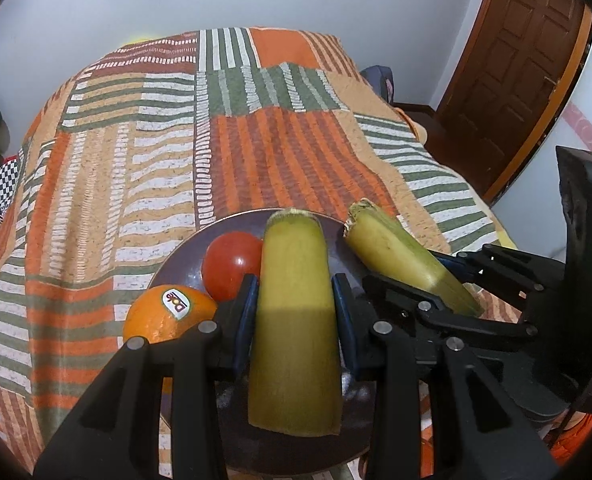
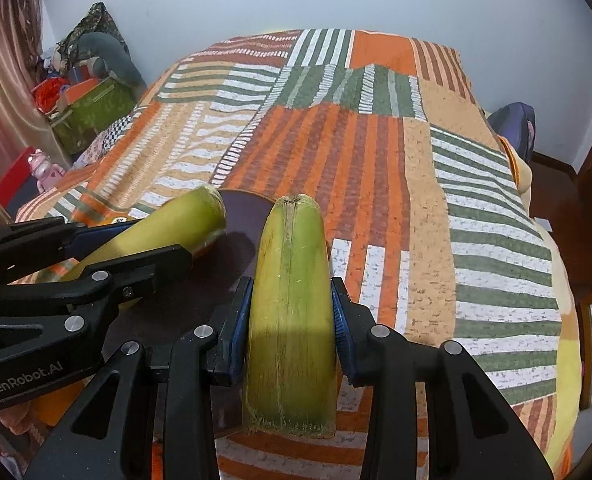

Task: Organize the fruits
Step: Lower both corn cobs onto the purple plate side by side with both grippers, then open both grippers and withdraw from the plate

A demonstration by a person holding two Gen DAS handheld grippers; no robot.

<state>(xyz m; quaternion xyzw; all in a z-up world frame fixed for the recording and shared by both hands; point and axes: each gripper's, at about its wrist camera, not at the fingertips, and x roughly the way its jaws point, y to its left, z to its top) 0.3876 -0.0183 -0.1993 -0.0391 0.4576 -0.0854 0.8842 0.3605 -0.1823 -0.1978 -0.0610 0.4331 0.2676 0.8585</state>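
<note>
Both views, one moment. My left gripper [image 1: 294, 312] is clamped on a yellow-green stalk piece [image 1: 293, 320], its blue pads [image 1: 247, 312] pressing the two sides. My right gripper [image 2: 291, 316] is clamped the same way on a second stalk piece [image 2: 289, 312].

Each piece lies lengthwise between its jaws, its long axis running along the fingers, so the frayed cut end points ahead and down toward the bedspread [image 1: 135, 140]; the other cut end faces the camera.

The left piece hangs over the dark plate [image 1: 183, 256], which already carries a tomato [image 1: 231, 264]. An orange [image 1: 163, 316] sits at the plate's near-left edge (whether fully on it I cannot tell). The right piece, seen from the left wrist [image 1: 400, 256], slants in from the right, its far end near the plate's right rim; from the right wrist the plate [image 2: 243, 212] lies ahead and to the left.

I judge the left hand the nearer to a set-down: its piece is already above bare plate, to the right of the tomato. The right piece must come leftward before release, and should be laid beside the first, axes parallel, to avoid crossing it.
</note>
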